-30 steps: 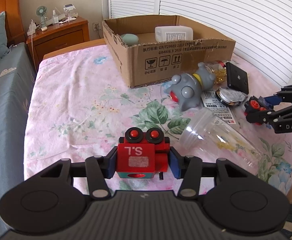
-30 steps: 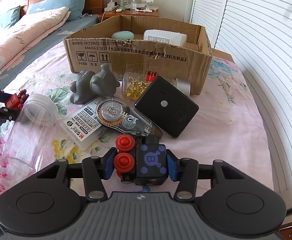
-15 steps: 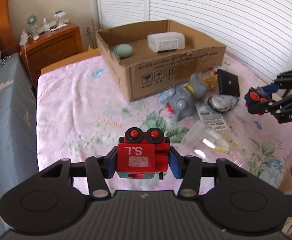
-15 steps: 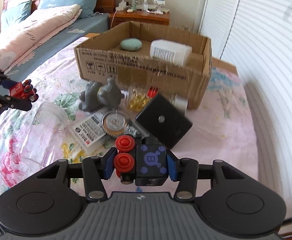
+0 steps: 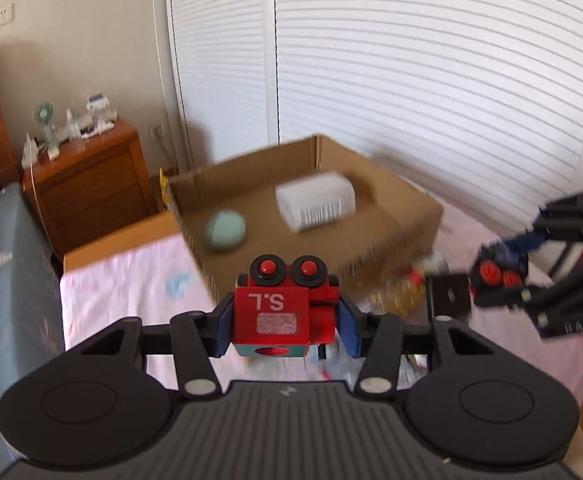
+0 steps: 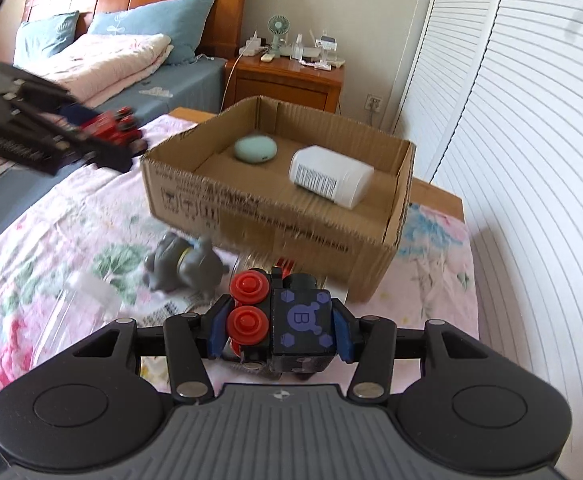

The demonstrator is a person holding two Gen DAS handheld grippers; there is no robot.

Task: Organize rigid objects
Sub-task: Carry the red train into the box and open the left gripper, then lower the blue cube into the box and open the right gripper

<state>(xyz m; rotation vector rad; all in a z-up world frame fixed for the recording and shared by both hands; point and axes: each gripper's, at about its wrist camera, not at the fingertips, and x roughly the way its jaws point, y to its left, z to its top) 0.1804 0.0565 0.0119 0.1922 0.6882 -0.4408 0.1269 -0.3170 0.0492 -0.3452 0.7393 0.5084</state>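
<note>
The left hand-held gripper [image 5: 284, 324] is clenched on a red toy block [image 5: 281, 312], a glossy hard cube with two round black-rimmed studs on top. The right hand-held gripper [image 6: 279, 330] is clamped the same way on a black toy block [image 6: 297, 328] with purple print and two red knobs at its left side. Both toys hang in the air, short of the cardboard box [image 6: 251, 208] that lies ahead of each gripper.

By my reading the sorting is partly done: a smooth mint-green oval [image 6: 256, 148] and a white plastic bottle [image 6: 331, 176] with a barcode label already lie inside the corrugated, open-topped box. The two held toys are not yet in. Below and ahead of the right gripper, a grey rubbery-looking figure [image 6: 187, 268] and a clear plastic cup [image 6: 75, 308] remain on the flowered bedspread [image 6: 71, 224], with other blurred pieces near the box wall
</note>
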